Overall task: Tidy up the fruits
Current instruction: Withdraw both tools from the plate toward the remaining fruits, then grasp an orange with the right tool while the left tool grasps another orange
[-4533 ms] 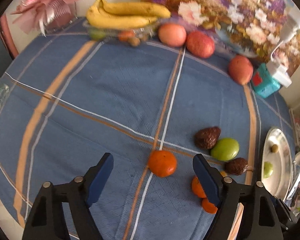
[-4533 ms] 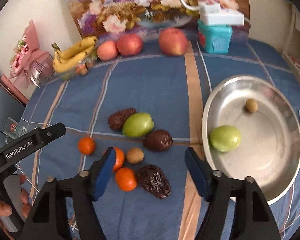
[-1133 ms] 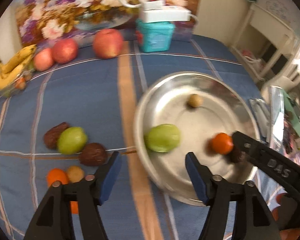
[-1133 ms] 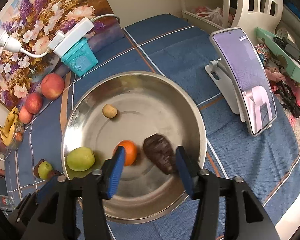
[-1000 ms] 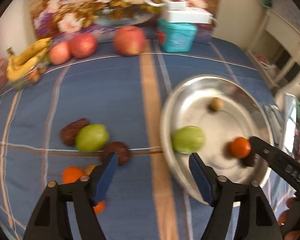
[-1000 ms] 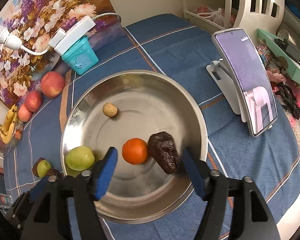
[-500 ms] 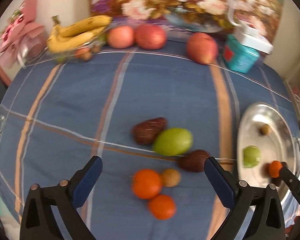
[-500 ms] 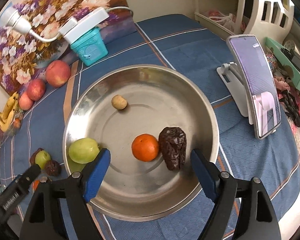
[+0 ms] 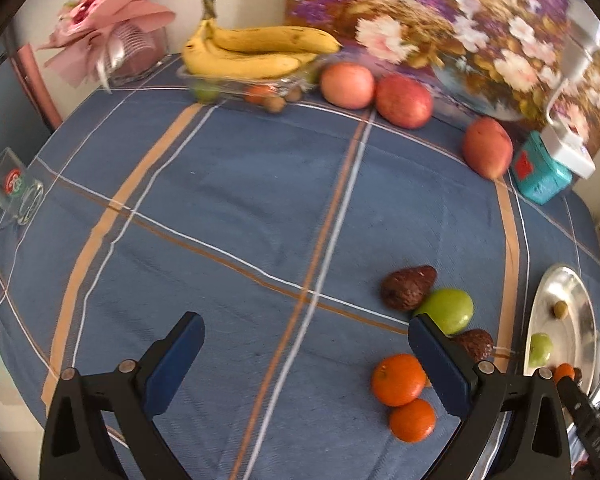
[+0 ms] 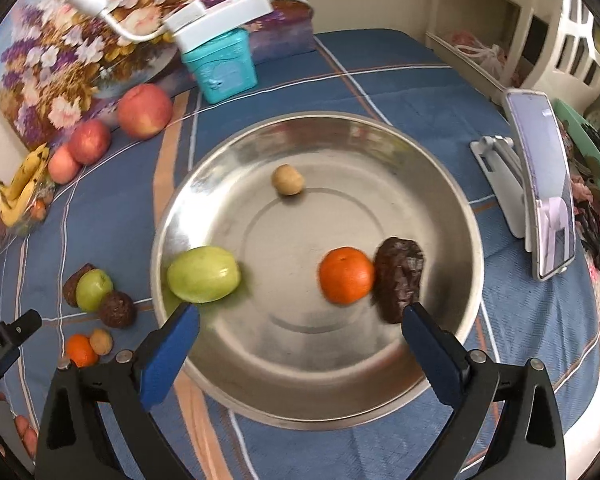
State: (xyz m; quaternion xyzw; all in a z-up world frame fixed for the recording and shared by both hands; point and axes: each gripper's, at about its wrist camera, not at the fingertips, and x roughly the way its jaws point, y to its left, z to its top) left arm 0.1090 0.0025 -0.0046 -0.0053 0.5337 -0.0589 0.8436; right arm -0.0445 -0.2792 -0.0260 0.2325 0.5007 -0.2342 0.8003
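**fruitfan:** Four pieces sit in the steel bowl (image 10: 452, 208) in the right wrist view: a green fruit (image 10: 204, 274) at its left side, an orange (image 10: 346, 275) right of center, a dark wrinkled date (image 10: 399, 278) touching the orange's right side, and a small tan round fruit (image 10: 287, 179) toward the upper middle. The right gripper (image 10: 299, 344) hangs over the bowl's near rim, jaws spread wide, nothing between them.

**umi_guy:** And the other hand?

**fruitfan:** The left gripper (image 9: 306, 360) is also spread wide and empty, low in the left wrist view over the blue plaid tablecloth (image 9: 240, 200). The loose pile is at lower right of that frame: two oranges (image 9: 398, 379) touching each other, a green fruit on the cloth (image 9: 448, 310) above them, one dark date (image 9: 408, 287) against its upper left and another date (image 9: 476, 344) just below it, partly hidden by the right-hand finger. The bowl only shows as a sliver at the right edge there.

**umi_guy:** Anything else on the table?

**fruitfan:** Along the top of the left wrist frame: bananas (image 9: 256, 52) on a clear tray, three red apples (image 9: 404, 100) strung to their right, a teal box (image 9: 540, 176) at the far right, and a floral painting (image 9: 460, 20) behind. A pink bouquet (image 9: 108, 20) is at upper left and a glass mug (image 9: 14, 192) at the left edge. In the right wrist view a phone on a stand (image 10: 540, 196) is right of the bowl.
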